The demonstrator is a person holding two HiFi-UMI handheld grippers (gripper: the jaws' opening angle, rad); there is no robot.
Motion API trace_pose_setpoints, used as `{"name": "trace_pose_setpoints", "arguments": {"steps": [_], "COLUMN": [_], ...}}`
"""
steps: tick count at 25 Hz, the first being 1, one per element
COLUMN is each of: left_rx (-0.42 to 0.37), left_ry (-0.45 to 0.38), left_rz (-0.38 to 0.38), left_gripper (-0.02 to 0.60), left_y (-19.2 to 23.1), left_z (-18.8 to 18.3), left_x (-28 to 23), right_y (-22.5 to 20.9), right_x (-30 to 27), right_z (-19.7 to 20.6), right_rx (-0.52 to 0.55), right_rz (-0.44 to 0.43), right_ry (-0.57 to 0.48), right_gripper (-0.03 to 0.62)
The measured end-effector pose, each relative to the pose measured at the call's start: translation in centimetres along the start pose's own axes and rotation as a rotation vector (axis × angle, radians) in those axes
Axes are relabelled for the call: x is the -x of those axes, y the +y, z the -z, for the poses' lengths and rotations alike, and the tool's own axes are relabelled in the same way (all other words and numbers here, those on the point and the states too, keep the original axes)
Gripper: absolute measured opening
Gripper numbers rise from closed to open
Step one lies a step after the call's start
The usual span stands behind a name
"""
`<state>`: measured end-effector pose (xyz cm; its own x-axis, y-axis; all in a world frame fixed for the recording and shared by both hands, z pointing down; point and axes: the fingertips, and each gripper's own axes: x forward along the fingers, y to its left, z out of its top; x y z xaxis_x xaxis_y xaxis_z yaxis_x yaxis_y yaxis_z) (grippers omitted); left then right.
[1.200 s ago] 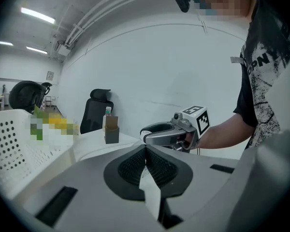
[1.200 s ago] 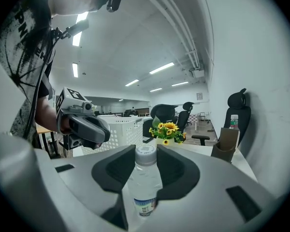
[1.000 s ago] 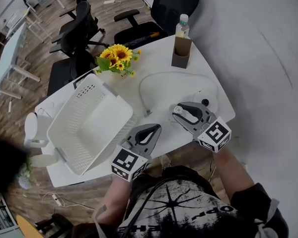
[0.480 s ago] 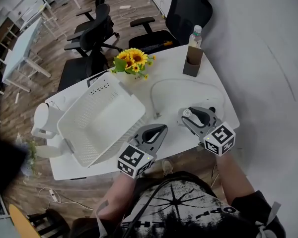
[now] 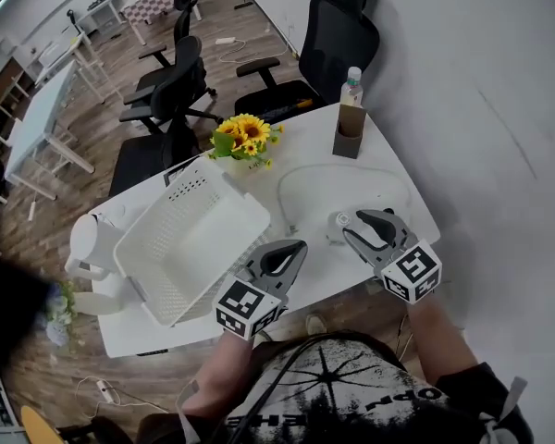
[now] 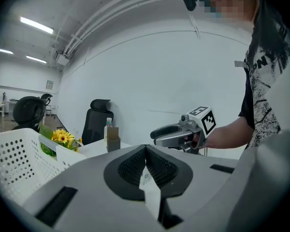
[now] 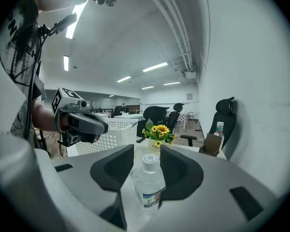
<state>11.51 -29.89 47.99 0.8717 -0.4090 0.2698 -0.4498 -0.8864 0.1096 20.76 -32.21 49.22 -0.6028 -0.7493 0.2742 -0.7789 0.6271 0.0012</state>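
A small clear water bottle (image 7: 149,190) with a white cap stands upright on the white table (image 5: 314,192). It sits between the jaws of my right gripper (image 7: 146,149), which is open, with a gap on the bottle's left side. From the head view only the bottle's cap (image 5: 338,222) shows, just off the right gripper (image 5: 353,226). My left gripper (image 6: 146,148) is shut, and a white strip with small print (image 6: 150,190) is pinched between its pads. It hovers over the table's near edge (image 5: 294,248), beside the white basket (image 5: 148,280).
A perforated white basket (image 6: 14,153) fills the table's left half. Sunflowers (image 5: 245,137) stand behind it. A brown holder (image 5: 348,135) and a second bottle (image 5: 352,81) sit at the far corner. A white cable (image 5: 342,166) loops across the table. Black chairs (image 5: 338,21) stand beyond.
The right gripper's jaws have spread apart and no longer press the bottle. The left gripper has swung so the sunflowers come into its view.
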Motion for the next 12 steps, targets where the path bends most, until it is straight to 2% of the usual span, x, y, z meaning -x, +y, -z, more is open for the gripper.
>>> {"name": "trace_pose_setpoints", "arguments": {"steps": [3,7,9,11,12], "left_rx": [-0.012,-0.027,-0.034,-0.04,-0.044], "left_ry": [-0.007,-0.019,-0.023,-0.026,-0.027], "left_rz": [0.016,0.046,0.059,0.071,0.078], "left_gripper": [0.009,0.011,0.009,0.011,0.011], "left_y": [-0.2,-0.8,-1.1,-1.4,-1.5], "left_z": [-0.3,-0.9,-1.1,-1.3,-1.3], "left_x": [0.2,0.3,0.3,0.5,0.6], "right_y": [0.6,1.3,1.8,2.4,2.8], "right_x": [0.7,2.1,2.8,3.3,3.5], "right_z": [-0.2,-0.1,-0.1,-0.2,-0.2], "right_rx": [0.03,0.009,0.005,0.01,0.011], "right_rz": [0.031,0.07,0.087,0.103,0.106], "right_ry": [0.026,0.032,0.03,0.022,0.019], "right_gripper": [0.17,0.167,0.132,0.057,0.046]}}
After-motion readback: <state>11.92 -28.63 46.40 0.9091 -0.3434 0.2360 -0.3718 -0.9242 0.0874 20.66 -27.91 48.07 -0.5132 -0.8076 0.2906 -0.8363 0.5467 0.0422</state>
